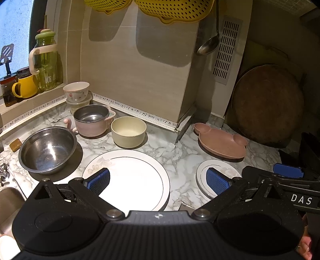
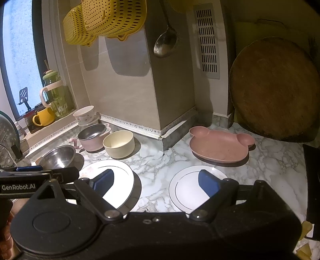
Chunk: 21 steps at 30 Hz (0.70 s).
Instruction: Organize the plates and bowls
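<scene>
A large white plate (image 1: pixel 136 178) (image 2: pixel 118 180) lies on the marble counter, a small white plate (image 1: pixel 202 178) (image 2: pixel 188 190) to its right. Behind stand a steel bowl (image 1: pixel 48 150) (image 2: pixel 58 157), a pink pot with a steel bowl inside (image 1: pixel 92 120) (image 2: pixel 93 137), a cream bowl (image 1: pixel 129 131) (image 2: pixel 119 144), stacked floral bowls (image 1: pixel 77 93) (image 2: pixel 85 115) and a pink bear-shaped plate (image 1: pixel 220 140) (image 2: pixel 220 145). My left gripper (image 1: pixel 158 179) is open above the large plate. My right gripper (image 2: pixel 157 183) is open and empty, between the two white plates.
A round wooden board (image 1: pixel 268 104) (image 2: pixel 276 88) leans on the right wall. Yellow colanders (image 1: pixel 170 10) (image 2: pixel 104 22) and a ladle (image 1: pixel 208 45) (image 2: pixel 165 43) hang above. A jar (image 1: pixel 46 62) and yellow mug (image 1: pixel 26 86) stand on the sill. A sink (image 1: pixel 8 202) lies at the left.
</scene>
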Motion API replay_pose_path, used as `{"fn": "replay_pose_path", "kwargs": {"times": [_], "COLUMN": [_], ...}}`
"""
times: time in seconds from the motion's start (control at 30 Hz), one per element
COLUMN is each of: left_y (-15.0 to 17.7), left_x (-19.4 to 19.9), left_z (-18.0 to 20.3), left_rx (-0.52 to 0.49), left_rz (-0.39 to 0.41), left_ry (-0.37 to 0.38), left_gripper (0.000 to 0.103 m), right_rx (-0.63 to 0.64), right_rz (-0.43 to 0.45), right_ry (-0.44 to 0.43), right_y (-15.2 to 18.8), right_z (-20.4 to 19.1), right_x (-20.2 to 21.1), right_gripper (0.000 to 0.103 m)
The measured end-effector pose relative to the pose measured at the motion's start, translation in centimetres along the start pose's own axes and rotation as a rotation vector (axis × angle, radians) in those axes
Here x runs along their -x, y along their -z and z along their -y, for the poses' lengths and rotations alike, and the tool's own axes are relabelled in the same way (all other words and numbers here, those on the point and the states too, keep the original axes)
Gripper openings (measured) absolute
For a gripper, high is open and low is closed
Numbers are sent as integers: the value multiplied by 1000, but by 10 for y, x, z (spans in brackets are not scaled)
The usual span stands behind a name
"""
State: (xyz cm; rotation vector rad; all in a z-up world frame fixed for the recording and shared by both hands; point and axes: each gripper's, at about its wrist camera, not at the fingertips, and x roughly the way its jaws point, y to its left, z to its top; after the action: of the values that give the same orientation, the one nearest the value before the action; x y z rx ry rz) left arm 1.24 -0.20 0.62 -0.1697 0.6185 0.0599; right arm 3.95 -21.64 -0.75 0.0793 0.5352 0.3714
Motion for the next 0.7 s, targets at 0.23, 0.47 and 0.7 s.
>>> {"fn": "replay_pose_path", "kwargs": {"times": [0.23,0.47,0.7], "left_y": [-2,-3,-4], "left_x": [-2,-11,-24], "left_z": [4,7,18], "left_rx": [-9,-11,-46], "left_rz": [-7,-13,-15], "left_ry": [4,20,38], "left_gripper": [103,103,103], "right_rx": [-1,-11,-23], "right_rz": [2,-13,-19], "right_ry": [4,-2,17], "right_y": [0,1,3], "right_z": [2,8,17], "right_x": [1,-2,-5], "right_gripper": [92,92,92]}}
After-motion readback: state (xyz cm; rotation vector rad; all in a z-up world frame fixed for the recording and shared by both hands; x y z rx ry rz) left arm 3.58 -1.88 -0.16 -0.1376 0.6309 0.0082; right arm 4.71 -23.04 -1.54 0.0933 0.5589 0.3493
